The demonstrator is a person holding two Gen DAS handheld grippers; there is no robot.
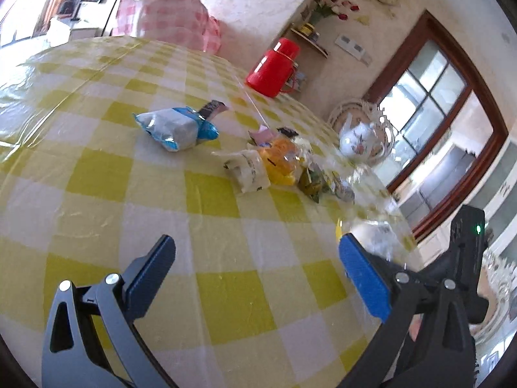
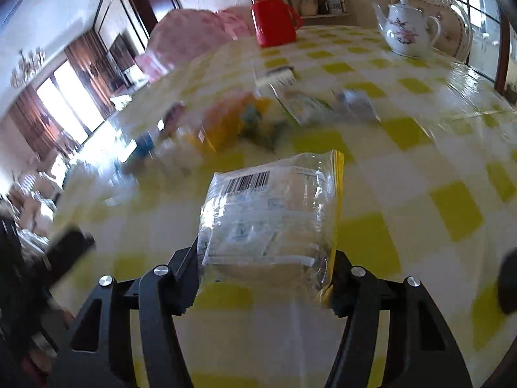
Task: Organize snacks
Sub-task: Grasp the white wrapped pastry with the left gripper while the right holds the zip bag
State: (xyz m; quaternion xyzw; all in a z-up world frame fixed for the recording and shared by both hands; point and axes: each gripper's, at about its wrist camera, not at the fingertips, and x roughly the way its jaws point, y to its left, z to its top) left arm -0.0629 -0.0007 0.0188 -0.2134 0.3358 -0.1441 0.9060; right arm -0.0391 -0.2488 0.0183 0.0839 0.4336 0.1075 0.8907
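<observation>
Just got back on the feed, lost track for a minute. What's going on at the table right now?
A person is sorting snacks with two handheld grippers. The right gripper is shut on a clear snack packet with a barcode, held over the yellow checked tablecloth. The left gripper is open with nothing in it. A loose pile of snacks and a blue and white packet lie on the cloth, near a red flask and a teapot.

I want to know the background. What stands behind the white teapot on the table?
Behind the white teapot an ornate white plate stands upright, with a window beyond. The teapot covers the plate's lower left part.
</observation>
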